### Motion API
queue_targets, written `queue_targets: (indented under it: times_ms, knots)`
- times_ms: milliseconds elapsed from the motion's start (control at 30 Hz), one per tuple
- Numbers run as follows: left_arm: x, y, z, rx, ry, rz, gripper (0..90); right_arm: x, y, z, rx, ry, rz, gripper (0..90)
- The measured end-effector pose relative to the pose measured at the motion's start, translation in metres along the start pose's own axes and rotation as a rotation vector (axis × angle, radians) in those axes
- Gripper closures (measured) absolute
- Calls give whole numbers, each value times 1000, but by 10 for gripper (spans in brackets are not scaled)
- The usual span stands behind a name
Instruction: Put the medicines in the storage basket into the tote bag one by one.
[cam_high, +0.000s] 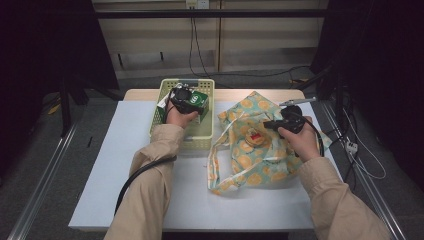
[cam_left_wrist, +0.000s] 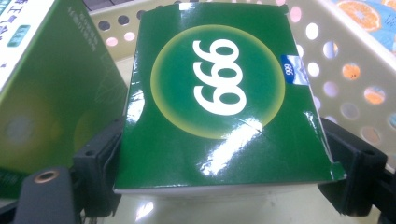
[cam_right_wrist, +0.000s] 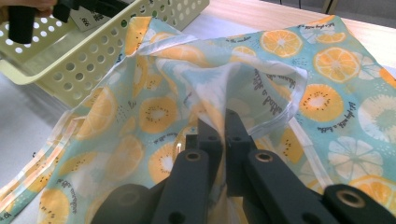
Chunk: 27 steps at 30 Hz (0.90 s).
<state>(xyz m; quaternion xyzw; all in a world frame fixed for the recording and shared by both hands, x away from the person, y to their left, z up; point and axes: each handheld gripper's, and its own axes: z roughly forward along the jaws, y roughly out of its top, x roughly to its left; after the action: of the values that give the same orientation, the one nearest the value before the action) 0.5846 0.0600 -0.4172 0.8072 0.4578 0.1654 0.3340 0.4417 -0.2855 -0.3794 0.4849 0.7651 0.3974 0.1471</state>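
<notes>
A glossy green box (cam_left_wrist: 219, 107) marked 999 sits between the jaws of my left gripper (cam_left_wrist: 224, 158), which press on its two sides inside the pale yellow perforated basket (cam_left_wrist: 336, 70). From above, that left gripper (cam_high: 182, 95) and the green box (cam_high: 196, 100) are over the far half of the basket (cam_high: 186, 145). A light blue cloth bag (cam_right_wrist: 327, 93) printed with orange slices lies right of the basket. My right gripper (cam_right_wrist: 224, 126) is shut on a raised fold at the bag's opening. From above, the right gripper (cam_high: 270, 124) is over the bag (cam_high: 250, 165).
A second green and white box (cam_left_wrist: 42, 88) leans in the basket beside the held one. A small orange and red item (cam_high: 255, 137) shows at the bag's mouth. The bag's straps (cam_high: 215, 165) trail toward the front of the white table (cam_high: 125, 190).
</notes>
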Motion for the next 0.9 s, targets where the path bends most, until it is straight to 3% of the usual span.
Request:
queue_targets:
  times_ms: [133,200,433,533,667,900]
  knots:
    - [3,1,-15,10,-30,-1,160,-1,-1,-1,-1,-7,7,889]
    - [2,4,-25,-17,-48,-11,161,-1,0,-2,-2,-11,5,889]
    - [-3,15,-68,-45,-133,37,161,2,0,-2,-9,-14,2,889]
    - [-12,19,-88,-74,-178,53,161,5,0,0,-3,-16,-2,889]
    - [-25,22,-109,-89,-236,116,161,7,4,-1,-18,-11,1,889]
    - [-54,22,-122,-91,-308,195,160,11,9,-5,-29,-13,-2,889]
